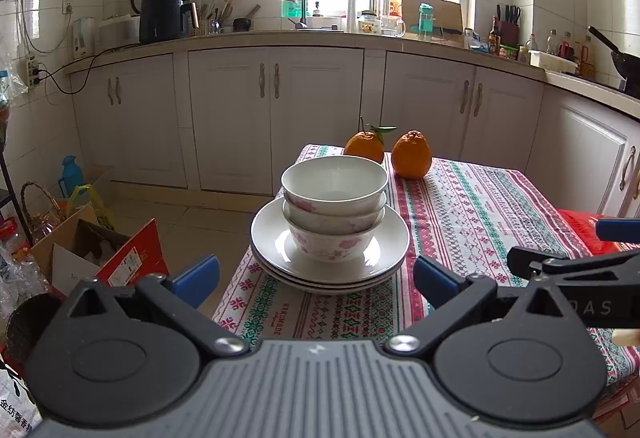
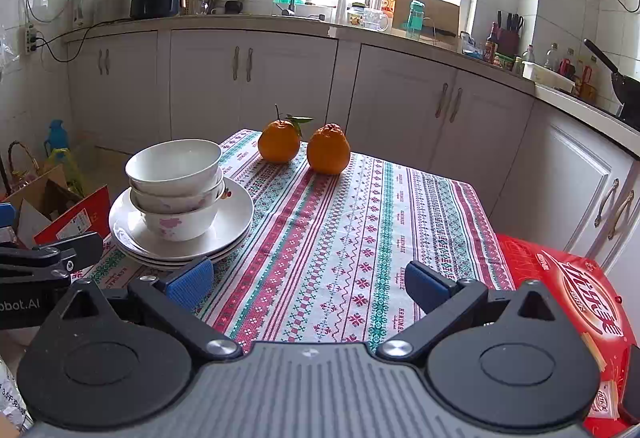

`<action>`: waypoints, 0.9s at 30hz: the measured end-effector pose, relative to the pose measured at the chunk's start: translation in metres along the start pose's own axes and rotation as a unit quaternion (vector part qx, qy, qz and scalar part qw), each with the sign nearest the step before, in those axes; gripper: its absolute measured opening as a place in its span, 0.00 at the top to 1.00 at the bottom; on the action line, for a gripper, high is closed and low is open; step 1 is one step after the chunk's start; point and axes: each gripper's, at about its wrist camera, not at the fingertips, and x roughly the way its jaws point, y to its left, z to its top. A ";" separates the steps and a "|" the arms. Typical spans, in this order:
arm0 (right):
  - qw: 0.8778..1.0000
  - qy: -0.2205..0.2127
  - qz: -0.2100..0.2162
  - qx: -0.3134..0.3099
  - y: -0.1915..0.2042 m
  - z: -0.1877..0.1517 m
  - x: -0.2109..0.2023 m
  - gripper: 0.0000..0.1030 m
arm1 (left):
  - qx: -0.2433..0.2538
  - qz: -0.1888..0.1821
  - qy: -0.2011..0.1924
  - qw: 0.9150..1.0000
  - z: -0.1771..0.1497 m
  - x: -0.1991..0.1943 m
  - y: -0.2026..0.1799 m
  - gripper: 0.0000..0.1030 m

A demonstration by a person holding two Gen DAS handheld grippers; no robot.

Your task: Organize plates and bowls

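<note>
Three nested white bowls with pink flowers (image 1: 335,208) stand on a stack of three white plates (image 1: 384,250) at the left edge of the table with a patterned cloth (image 1: 472,206). The same bowls (image 2: 176,186) and plates (image 2: 236,214) show at left in the right wrist view. My left gripper (image 1: 316,278) is open and empty, just in front of the stack. My right gripper (image 2: 308,284) is open and empty, over the cloth (image 2: 360,218) to the right of the stack. The right gripper's fingers (image 1: 568,262) show at the right edge of the left wrist view.
Two oranges (image 1: 412,154) sit at the table's far end. A red box (image 2: 568,290) lies at the table's right. An open cardboard box (image 1: 92,254) and bags stand on the floor at left. White kitchen cabinets (image 1: 276,118) run behind.
</note>
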 end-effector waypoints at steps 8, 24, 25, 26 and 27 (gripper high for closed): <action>1.000 -0.003 -0.003 0.001 -0.001 0.000 0.000 0.00 | 0.000 0.003 0.001 1.000 0.002 0.000 -0.003 0.00; 1.000 -0.006 -0.007 0.003 -0.002 0.001 -0.002 0.00 | -0.001 0.010 0.002 1.000 0.003 -0.003 -0.006 0.00; 1.000 -0.006 -0.007 0.003 -0.003 0.000 -0.002 0.00 | -0.001 0.010 0.002 1.000 0.003 -0.002 -0.006 0.01; 1.000 -0.006 -0.007 0.004 -0.003 0.000 -0.002 0.00 | -0.001 0.010 0.002 1.000 0.003 -0.002 -0.006 0.01; 1.000 -0.006 -0.007 0.004 -0.003 0.000 -0.002 0.00 | -0.001 0.009 0.002 1.000 0.003 -0.002 -0.006 0.00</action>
